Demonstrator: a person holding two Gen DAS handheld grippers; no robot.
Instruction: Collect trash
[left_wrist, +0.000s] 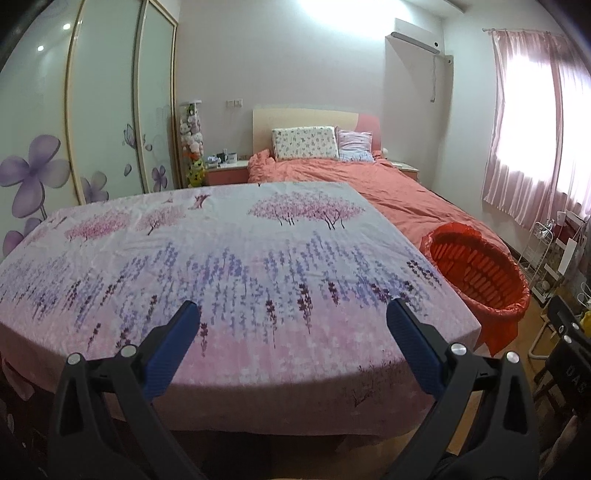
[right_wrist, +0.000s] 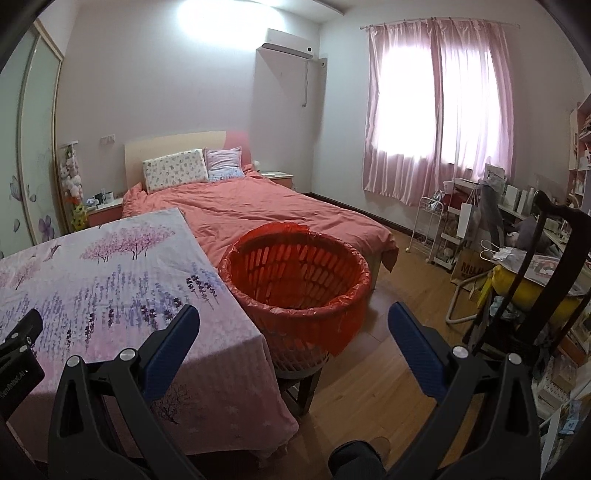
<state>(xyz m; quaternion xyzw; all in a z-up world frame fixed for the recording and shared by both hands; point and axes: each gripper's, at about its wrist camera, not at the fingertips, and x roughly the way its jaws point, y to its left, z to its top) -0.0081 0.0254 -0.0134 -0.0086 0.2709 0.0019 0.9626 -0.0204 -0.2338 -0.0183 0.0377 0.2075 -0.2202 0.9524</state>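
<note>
Both grippers gape wide and hold nothing: the left gripper (left_wrist: 293, 314) hovers over the near edge of a table (left_wrist: 229, 258) draped in a floral cloth, the right gripper (right_wrist: 293, 317) above the wooden floor (right_wrist: 373, 365). Just beyond the right jaws, touching the table's corner, stands the basket (right_wrist: 295, 291) lined with a red bag. Behind it lies a bed (right_wrist: 258, 206) with a coral cover.

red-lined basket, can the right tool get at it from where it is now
Probably yes: the right tool is open and faces the red-lined basket head on, with nothing between them; the cloth-covered table lies to its left.
</note>
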